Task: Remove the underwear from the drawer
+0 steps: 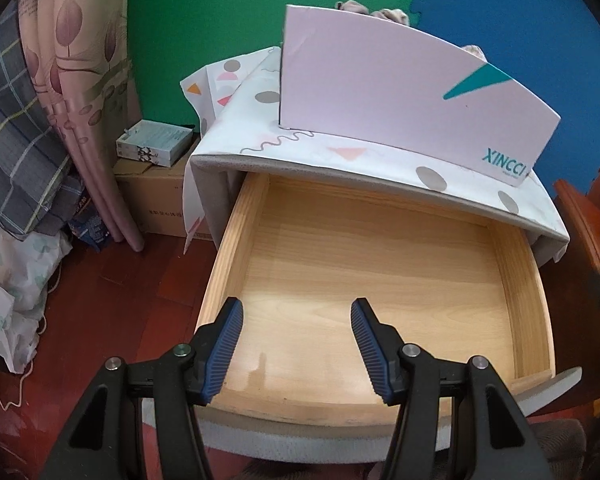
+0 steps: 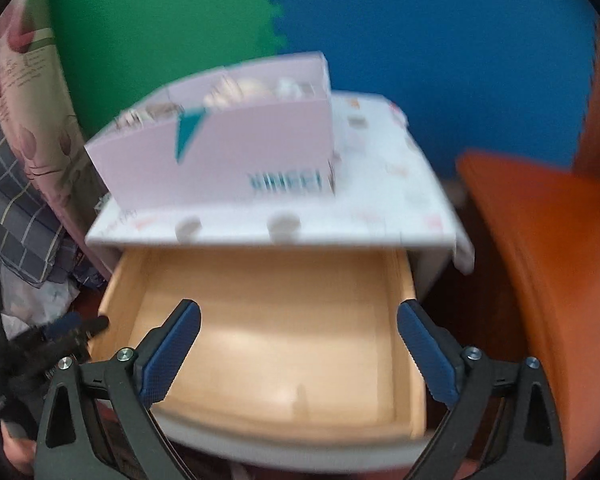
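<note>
The light wooden drawer (image 1: 235, 236) is pulled out of a small cabinet and its floor is bare; it also shows in the blurred right wrist view (image 2: 416, 364). A pink XINCCI box (image 1: 400, 92) stands on the cabinet top; pale folded cloth items (image 2: 239, 90) lie inside it. My left gripper (image 1: 296, 312) is open and empty over the drawer's front edge. My right gripper (image 2: 298, 316) is open and empty over the drawer. The left gripper also shows in the right wrist view (image 2: 79, 326) at the drawer's left rim.
A patterned white cloth (image 1: 259, 128) covers the cabinet top. A cardboard box (image 1: 155, 200) with a small carton on it stands left of the cabinet, beside curtains (image 1: 79, 80) and piled bedding. Orange-brown wooden furniture (image 2: 540, 260) stands close on the right. Green and blue foam mats back the wall.
</note>
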`<state>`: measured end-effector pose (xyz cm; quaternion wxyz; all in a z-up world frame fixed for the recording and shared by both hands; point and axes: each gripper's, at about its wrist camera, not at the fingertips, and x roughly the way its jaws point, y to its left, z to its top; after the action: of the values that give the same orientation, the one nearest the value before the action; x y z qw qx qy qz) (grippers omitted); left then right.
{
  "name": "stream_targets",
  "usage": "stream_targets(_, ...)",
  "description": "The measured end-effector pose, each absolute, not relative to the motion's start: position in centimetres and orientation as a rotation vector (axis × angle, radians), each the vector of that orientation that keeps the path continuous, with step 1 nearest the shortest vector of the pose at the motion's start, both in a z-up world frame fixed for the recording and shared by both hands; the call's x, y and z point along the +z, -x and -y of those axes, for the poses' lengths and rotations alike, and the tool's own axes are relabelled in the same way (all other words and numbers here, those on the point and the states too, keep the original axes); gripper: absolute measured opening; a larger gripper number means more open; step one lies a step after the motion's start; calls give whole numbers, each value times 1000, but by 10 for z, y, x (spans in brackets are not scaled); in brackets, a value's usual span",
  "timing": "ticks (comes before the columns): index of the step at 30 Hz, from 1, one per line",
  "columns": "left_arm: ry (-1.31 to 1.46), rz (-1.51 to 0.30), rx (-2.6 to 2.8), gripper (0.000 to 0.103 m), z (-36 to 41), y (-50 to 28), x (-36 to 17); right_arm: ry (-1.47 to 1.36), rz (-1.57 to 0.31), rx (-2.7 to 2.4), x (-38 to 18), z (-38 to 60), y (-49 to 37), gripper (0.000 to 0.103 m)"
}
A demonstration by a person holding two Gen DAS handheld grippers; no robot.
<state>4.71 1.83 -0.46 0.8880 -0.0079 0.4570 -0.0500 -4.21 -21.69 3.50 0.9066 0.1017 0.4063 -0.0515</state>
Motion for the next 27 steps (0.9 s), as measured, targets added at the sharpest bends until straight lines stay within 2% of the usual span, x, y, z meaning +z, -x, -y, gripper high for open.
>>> stream_targets(11,-53,-958,-160,58,-1,-29,-6,-223,-915,-79,-3,206,60,98)
stream_targets(27,-87,-950,-167,58,8,-28,-6,-223,-965,-27,-13,198,53,98)
